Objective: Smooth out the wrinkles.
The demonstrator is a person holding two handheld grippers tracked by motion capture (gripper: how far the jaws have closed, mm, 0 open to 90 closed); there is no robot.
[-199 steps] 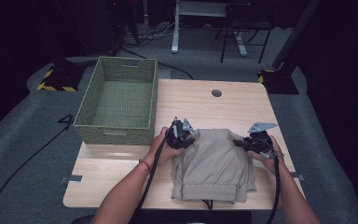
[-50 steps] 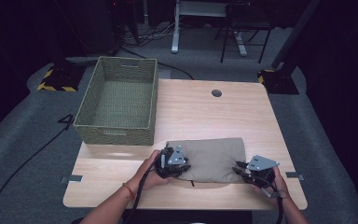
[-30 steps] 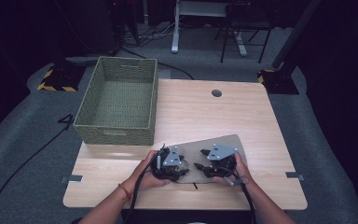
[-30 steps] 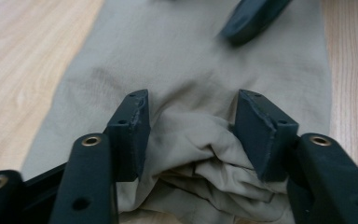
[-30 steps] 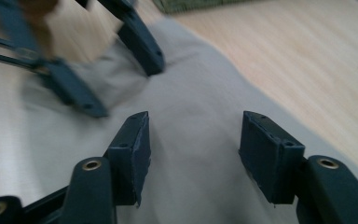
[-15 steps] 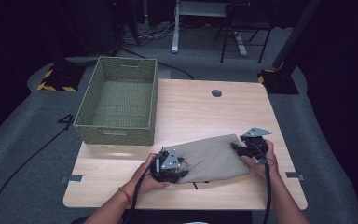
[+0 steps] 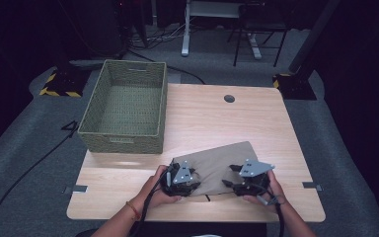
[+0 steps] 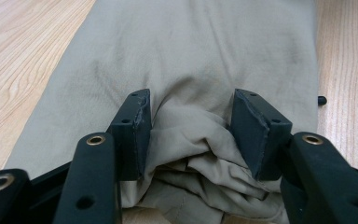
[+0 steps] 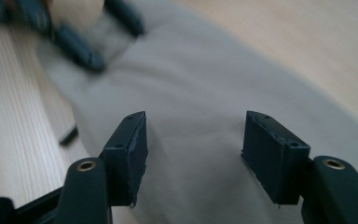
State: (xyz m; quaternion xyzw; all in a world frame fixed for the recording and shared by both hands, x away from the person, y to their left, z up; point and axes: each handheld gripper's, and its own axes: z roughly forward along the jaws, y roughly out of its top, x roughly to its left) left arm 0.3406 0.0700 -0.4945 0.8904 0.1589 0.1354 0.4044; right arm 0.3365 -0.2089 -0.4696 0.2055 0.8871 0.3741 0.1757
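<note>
Folding khaki trousers (image 7: 217, 165) at the near edge of the table (image 7: 202, 123), we have the left gripper (image 8: 191, 135) half closed on a bunched wad of cloth, while the right gripper (image 9: 193, 154) hovers over flat fabric, its jaws just opened a little wider with nothing pinched. Soft, light and limp, the cloth sags unless taken at a thick folded edge. Half a second ago our right gripper sat at the bundle's far right end; now it is nearer the left gripper, and the woven basket (image 7: 123, 106) beyond stays empty.

Bare tabletop (image 7: 256, 118) beside basket (image 7: 123, 106)
</note>
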